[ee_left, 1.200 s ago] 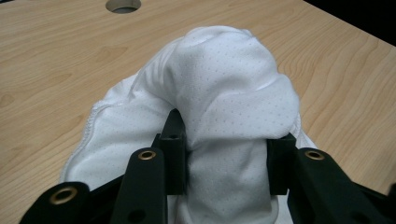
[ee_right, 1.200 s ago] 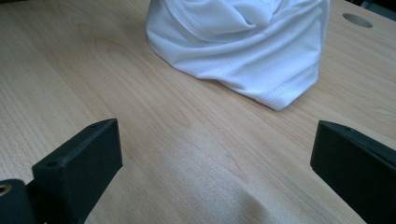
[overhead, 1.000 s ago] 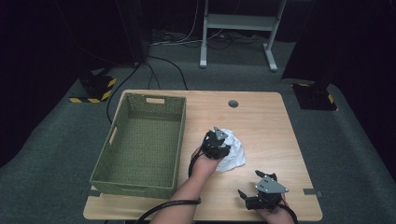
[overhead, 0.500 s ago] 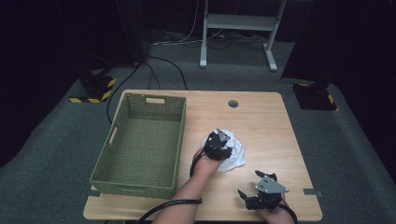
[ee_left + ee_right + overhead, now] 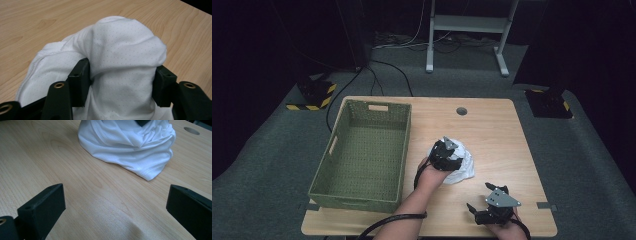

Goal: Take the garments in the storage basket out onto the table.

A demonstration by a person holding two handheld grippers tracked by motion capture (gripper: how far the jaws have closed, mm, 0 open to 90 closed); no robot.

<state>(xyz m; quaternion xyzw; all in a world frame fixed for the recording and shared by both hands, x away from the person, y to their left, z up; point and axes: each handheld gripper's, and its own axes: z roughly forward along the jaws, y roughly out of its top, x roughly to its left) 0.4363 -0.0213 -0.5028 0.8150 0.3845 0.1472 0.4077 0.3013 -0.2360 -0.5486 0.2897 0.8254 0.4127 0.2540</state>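
Cloth (image 5: 460,162): a white, finely dotted garment lay crumpled in a heap on the desk (image 5: 492,130), right of the basket and ahead of the right claw.
Right claw (image 5: 486,200): nearest the person, at the front edge of the desk; its jaws stood wide apart with nothing between them, bare wood under them in the right gripper view, the cloth (image 5: 130,147) well ahead of it.
Left claw (image 5: 447,152): set on top of the heap; in the left gripper view a raised fold of the cloth (image 5: 125,57) stood between its two jaws, which pressed against the fabric on both sides, so it read as gripping the cloth.
Left hand (image 5: 432,175): came in from the bottom edge, just behind that claw.
Basket (image 5: 362,195): a green woven basket sat on the left part of the desk, near the cloth but apart from it; its floor looked bare.
Step in hand: by my reading, the grasp of the cloth, with the heap not yet lifted clear of the desk.
Next move: probably a lift and a carry leftward over the basket's near wall; that called for a firm pinch, since loose folds could trail or slip, and the right claw was free to catch the hanging hem.
Far side: a round hole (image 5: 461,111) in the desk lay beyond the cloth.
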